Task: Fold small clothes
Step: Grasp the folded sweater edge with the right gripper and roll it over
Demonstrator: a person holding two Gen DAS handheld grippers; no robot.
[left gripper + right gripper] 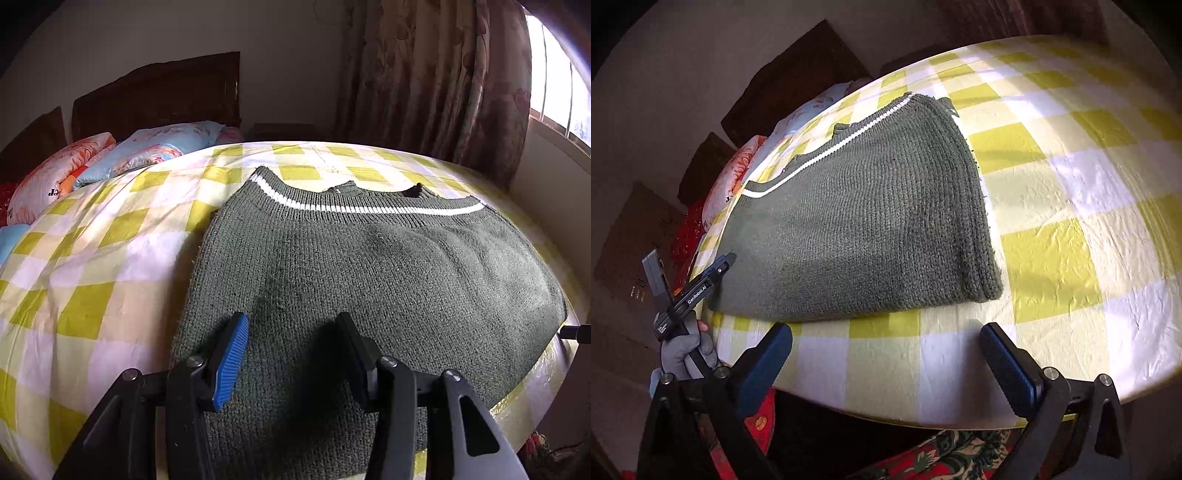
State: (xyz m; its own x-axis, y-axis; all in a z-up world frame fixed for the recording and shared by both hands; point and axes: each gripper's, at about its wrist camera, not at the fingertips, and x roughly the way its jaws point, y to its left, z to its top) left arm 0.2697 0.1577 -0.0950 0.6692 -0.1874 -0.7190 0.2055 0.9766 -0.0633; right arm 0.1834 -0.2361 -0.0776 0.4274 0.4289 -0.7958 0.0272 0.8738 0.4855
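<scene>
Your left gripper (291,321) hovers over the near part of the folded green sweater (369,266) on the checked bedsheet (92,266), jaws spread, gripping nothing — your right gripper (886,336) is likewise released, just short of the sweater's near edge.

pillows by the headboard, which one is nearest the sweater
The light blue floral pillow: it lies beside the green sweater; the orange-pink pillow sits farther left.
</scene>
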